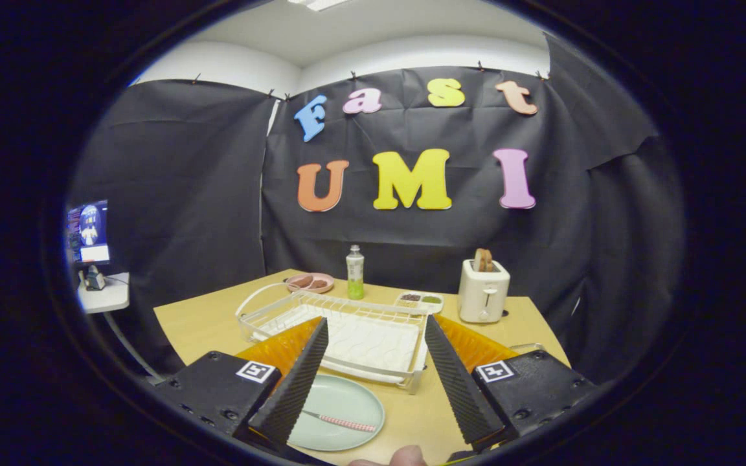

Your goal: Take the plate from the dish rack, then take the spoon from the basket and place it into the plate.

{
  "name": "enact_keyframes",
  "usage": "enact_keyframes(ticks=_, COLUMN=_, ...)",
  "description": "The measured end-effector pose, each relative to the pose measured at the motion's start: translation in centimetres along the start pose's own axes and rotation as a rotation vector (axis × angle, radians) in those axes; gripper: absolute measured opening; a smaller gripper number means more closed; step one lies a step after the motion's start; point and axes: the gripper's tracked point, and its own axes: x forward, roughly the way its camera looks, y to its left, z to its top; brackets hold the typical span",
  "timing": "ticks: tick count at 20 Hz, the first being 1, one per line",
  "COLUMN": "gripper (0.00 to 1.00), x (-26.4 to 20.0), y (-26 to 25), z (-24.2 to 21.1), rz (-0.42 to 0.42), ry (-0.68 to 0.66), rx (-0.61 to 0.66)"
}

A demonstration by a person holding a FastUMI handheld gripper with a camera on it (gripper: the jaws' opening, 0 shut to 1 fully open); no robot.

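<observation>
A: Where do we stand?
B: Our tongs [373,382] hang wide apart, gripping nothing. The plate [340,414] lies flat on the bench [211,317], just before the rack [347,330], with the spoon [340,422] across it.
A: So we judge both steps done?
B: Yes; next we only need to back away. The plate is pale green, the spoon's handle pink and speckled.

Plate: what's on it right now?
The spoon lies on the plate, handle pointing away from the near finger. That finger covers the spoon's other end and part of the plate. The tool is open, holding nothing.
</observation>
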Motion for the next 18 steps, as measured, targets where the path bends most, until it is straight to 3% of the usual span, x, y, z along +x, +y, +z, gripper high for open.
enact_keyframes(ticks=11, gripper=0.97, x=-5.1, y=-3.8, z=-0.9, rz=-0.269, ry=-0.127, rx=0.038)
enact_keyframes(ticks=18, gripper=0.98, x=-5.2, y=-2.5, z=-2.1, rz=-0.302, ry=-0.141, rx=0.047)
